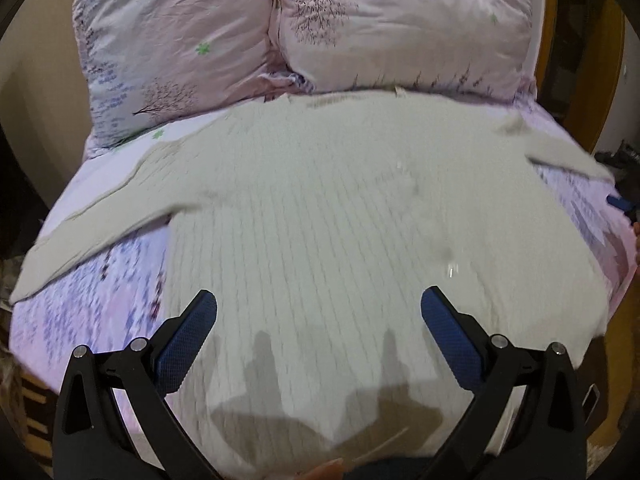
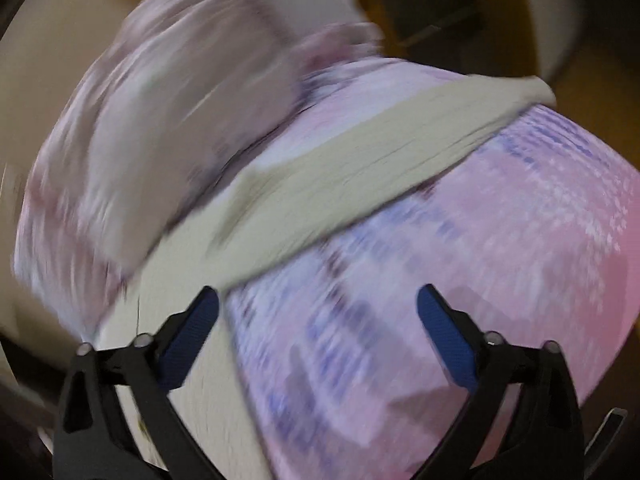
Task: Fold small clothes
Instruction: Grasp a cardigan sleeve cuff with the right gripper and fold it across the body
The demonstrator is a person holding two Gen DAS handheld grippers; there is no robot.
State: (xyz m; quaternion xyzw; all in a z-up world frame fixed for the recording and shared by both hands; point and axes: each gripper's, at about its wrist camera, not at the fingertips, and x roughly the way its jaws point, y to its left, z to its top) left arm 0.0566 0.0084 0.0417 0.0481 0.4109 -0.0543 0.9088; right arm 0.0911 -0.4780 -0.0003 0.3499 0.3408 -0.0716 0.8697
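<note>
A cream knitted sweater (image 1: 340,208) lies spread flat on the bed, sleeves out to both sides. My left gripper (image 1: 318,312) is open and empty, hovering above the sweater's lower body. In the right wrist view, which is blurred, one cream sleeve (image 2: 360,164) runs diagonally across the pink sheet. My right gripper (image 2: 318,312) is open and empty, above the sheet just below that sleeve, with the sweater's body (image 2: 200,380) at its left finger.
Two pink floral pillows (image 1: 180,48) (image 1: 404,24) lie at the head of the bed; one shows in the right wrist view (image 2: 160,128). A pink and lilac printed sheet (image 1: 92,312) (image 2: 480,280) covers the bed. A wooden frame (image 1: 600,64) stands at the right.
</note>
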